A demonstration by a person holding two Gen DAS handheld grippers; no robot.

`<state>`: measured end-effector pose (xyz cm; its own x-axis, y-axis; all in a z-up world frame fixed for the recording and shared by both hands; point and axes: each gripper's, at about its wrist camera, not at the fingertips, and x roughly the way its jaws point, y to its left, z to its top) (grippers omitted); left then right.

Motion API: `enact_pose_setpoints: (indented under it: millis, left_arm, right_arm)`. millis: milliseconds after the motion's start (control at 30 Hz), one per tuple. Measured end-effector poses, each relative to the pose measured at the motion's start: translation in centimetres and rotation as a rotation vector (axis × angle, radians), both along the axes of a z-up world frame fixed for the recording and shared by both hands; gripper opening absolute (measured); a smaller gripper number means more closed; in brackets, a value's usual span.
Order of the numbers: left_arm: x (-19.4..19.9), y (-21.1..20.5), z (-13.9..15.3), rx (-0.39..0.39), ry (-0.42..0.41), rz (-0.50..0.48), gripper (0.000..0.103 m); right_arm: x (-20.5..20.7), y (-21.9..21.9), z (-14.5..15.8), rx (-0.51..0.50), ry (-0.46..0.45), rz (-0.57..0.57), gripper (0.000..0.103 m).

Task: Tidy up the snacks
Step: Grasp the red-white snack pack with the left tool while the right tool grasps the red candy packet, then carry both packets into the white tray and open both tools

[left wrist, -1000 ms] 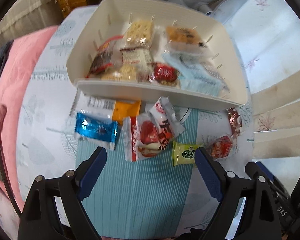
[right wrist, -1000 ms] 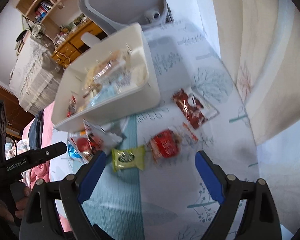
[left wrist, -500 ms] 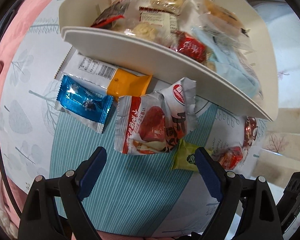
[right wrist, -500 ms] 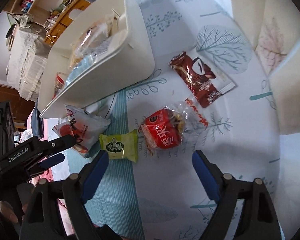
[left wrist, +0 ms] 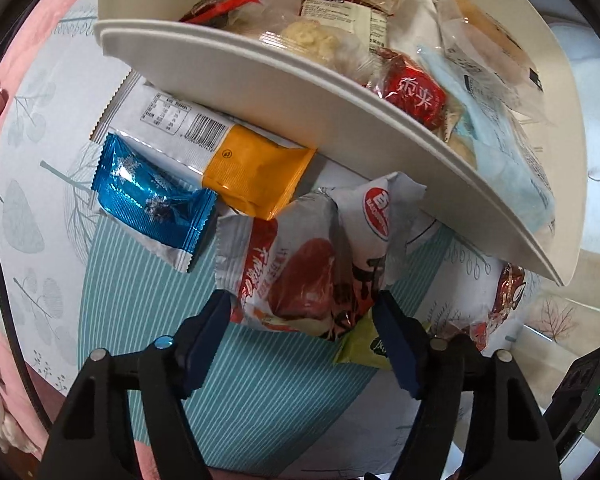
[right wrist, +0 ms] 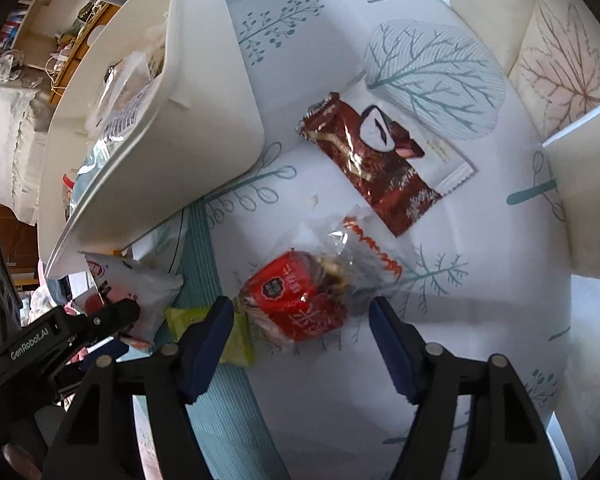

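The black left gripper [right wrist: 129, 312] carries the white words "GenRobot.AI". A barcode with small unreadable digits is printed on the white and orange packet [left wrist: 204, 144].

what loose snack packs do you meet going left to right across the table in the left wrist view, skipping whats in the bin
blue foil packet → orange and white packet → red date pack → green packet → dark red wrapper
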<state>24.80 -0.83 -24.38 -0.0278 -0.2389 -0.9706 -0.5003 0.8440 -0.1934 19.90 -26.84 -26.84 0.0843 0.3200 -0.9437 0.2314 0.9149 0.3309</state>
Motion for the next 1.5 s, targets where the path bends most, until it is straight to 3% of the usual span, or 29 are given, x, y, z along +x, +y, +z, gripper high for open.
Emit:
enact_pose_setpoints:
  millis: [167, 333, 800, 867, 933, 1133, 1367, 1467, 1500]
  left_arm:
    - [0.3, -0.7, -0.2, -0.012, -0.007, 0.007, 0.057]
    - [0.1, -0.6, -0.1, -0.016, -0.005, -0.005, 0.053]
    - [-2.7, 2.3, 3.4, -0.040, 0.022, -0.042, 0.053]
    - [-3.2, 2.9, 4.3, -0.036, 0.026, -0.050, 0.053]
    - [-3.6, 3.5, 5.2, -0.045, 0.020, -0.053, 0.053]
    - [-4.4, 6.3, 8.5, -0.028, -0.026, -0.082, 0.054]
    - [-4.9, 9.5, 10.9, -0.025, -0.054, -0.096, 0.054]
    - [-4.7, 9.9, 11.3, -0.022, -0.060, -0.115, 0.054]
    - [-4.6, 9.9, 11.3, -0.019, -0.061, -0.120, 0.054]
  right_arm:
    - [0.8, 0.5, 0.5, 0.012, -0.007, 0.008, 0.056]
    - [1.0, 0.5, 1.1, 0.021, -0.021, 0.008, 0.049]
    - [-0.9, 1.8, 2.3, 0.045, -0.029, 0.013, 0.044]
    - [-1.3, 2.6, 2.6, 0.055, -0.033, 0.026, 0.035]
    - [-1.7, 3.7, 2.9, 0.083, -0.039, 0.051, 0.001]
    - [-2.1, 6.5, 3.4, 0.086, -0.061, 0.072, 0.001]
    - [-1.3, 5.6, 4.6, -0.021, -0.124, -0.051, 0.002]
    - [-0.6, 4.8, 4.1, -0.046, -0.122, -0.100, 0.020]
    - [-0.6, 4.8, 4.0, -0.056, -0.125, -0.118, 0.033]
